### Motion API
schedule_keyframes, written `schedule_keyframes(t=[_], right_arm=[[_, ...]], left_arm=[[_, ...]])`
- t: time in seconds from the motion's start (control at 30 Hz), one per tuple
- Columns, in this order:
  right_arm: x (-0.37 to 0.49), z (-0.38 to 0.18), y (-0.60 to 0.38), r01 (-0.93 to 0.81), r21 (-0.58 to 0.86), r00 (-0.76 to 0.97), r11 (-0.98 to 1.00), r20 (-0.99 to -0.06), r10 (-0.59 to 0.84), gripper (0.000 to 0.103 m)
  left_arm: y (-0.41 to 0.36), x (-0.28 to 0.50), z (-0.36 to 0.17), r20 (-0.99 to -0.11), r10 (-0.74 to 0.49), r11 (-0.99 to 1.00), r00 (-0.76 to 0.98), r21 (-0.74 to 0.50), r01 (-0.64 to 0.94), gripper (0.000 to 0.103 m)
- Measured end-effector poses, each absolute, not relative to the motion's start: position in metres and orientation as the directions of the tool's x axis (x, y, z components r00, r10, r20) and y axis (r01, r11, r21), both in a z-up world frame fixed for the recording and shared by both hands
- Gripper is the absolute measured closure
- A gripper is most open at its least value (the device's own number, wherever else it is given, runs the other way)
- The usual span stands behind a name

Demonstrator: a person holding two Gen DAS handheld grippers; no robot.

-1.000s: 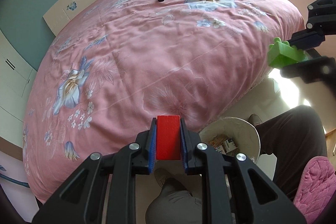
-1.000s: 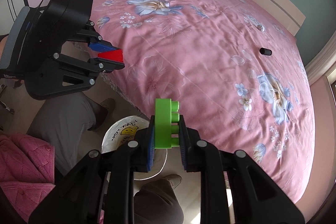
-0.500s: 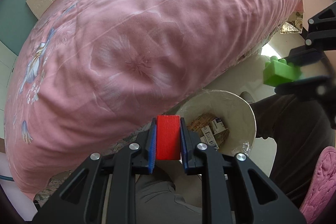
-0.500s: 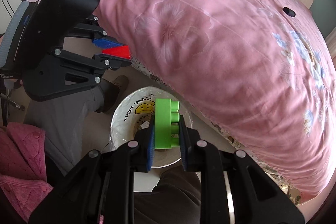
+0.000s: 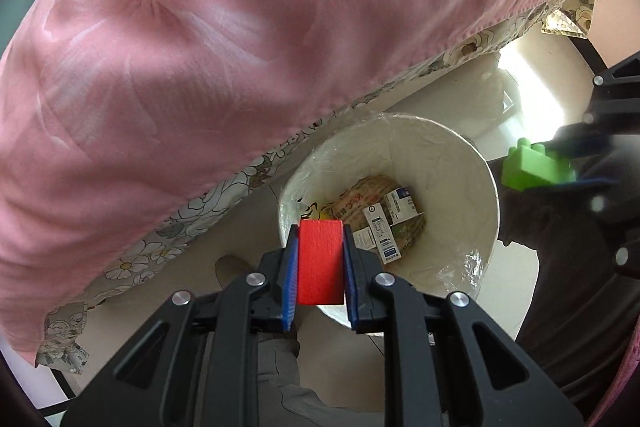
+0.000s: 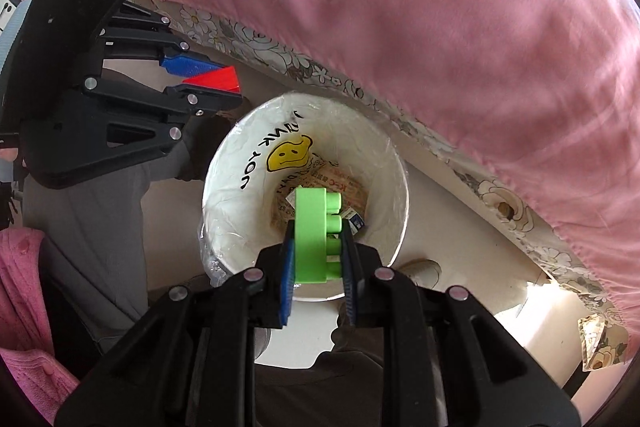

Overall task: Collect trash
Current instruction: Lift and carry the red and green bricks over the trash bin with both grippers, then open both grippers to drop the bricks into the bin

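My left gripper (image 5: 320, 263) is shut on a red block (image 5: 321, 261) and holds it over the near rim of a white trash bin (image 5: 452, 163). My right gripper (image 6: 318, 247) is shut on a green toy brick (image 6: 314, 235) and holds it above the bin's opening. The bin (image 6: 240, 163) has a clear liner, a yellow smiley face, and cardboard and small boxes (image 5: 384, 223) at its bottom. In the left wrist view the green brick (image 5: 532, 167) hangs at the bin's right rim. In the right wrist view the red block (image 6: 214, 79) sits at the bin's upper left.
The bed with a pink cover (image 5: 240, 27) overhangs close behind the bin, with a floral skirt (image 6: 440, 143) under it. The person's legs (image 6: 100, 207) and a shoe (image 5: 232, 267) stand beside the bin on the pale floor. A pink cushion (image 6: 24, 307) lies at the left.
Both grippers have tilted down from the bed top and moved closer to the bin. The bin now fills the middle of both views. Both blocks stay gripped.
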State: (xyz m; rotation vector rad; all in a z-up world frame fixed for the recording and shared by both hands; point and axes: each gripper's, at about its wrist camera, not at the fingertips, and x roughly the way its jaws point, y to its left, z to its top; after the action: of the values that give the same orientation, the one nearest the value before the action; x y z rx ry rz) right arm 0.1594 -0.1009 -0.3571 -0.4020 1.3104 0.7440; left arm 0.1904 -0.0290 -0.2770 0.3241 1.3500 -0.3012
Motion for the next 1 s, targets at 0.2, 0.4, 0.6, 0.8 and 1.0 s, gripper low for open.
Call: schedule_keyframes(t=[0.2,0.4,0.6,0.8,1.0], right_arm=[[0.163,-0.401,-0.094,-0.656,0.197,0.001,0.729,-0.965,0.263,0.081],[0.163,-0.44,-0.086,-0.614,0.24,-0.066,0.752,-0.965,0.253,0.081],[0.167,-0.474,-0.087,-0.562,0.268,-0.129,0.782,-0.963,0.237,0.081],[0.174,-0.5,-0.086,-0.511,0.287,-0.17,0.811,-0.958,0.232,0.081],[0.176,-0.514,-0.085,-0.495,0.252,-0.172,0.832,-0.967,0.19,0.05]], left_arm=[[-0.032,0.195,-0.316,-0.992,-0.043,0.929,0.118,0.004,0.371,0.081],[-0.031,0.201,-0.353,-0.995,-0.096,0.949,0.026,-0.083,0.304,0.081],[-0.032,0.206,-0.382,-0.993,-0.112,0.959,-0.036,-0.117,0.258,0.081],[-0.036,0.209,-0.406,-0.988,-0.126,0.963,-0.092,-0.144,0.229,0.081],[-0.035,0.211,-0.418,-0.984,-0.139,0.968,-0.109,-0.158,0.194,0.054]])
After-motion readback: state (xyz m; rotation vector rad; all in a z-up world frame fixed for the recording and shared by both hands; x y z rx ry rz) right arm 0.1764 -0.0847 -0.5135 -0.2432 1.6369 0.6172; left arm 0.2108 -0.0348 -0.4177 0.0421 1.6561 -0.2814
